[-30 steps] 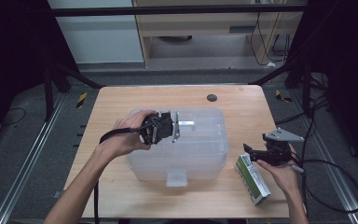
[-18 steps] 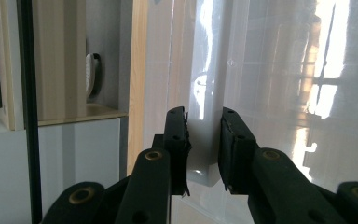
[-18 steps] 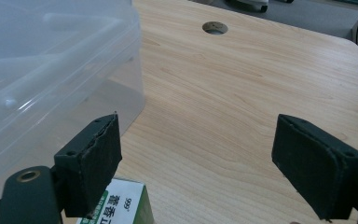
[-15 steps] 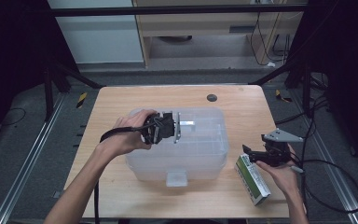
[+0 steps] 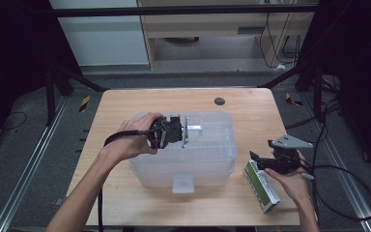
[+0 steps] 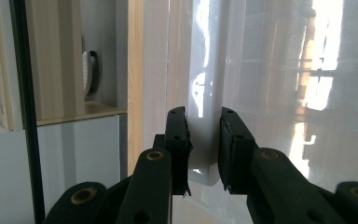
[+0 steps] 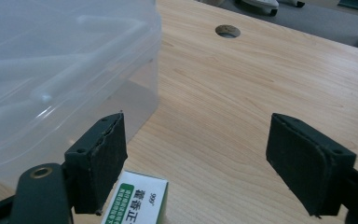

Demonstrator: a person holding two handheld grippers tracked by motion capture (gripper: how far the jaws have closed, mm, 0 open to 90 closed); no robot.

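The left hand-held gripper clamps the handle of the clear plastic lidded box at mid-desk. The right hand-held gripper, jaws wide but just narrowing, holds nothing above the green-and-white carton at the near right.

dim, dark-edged high view; bright glare on the box lid

Wooden table: translucent plastic bin centre, green-white box just beside.
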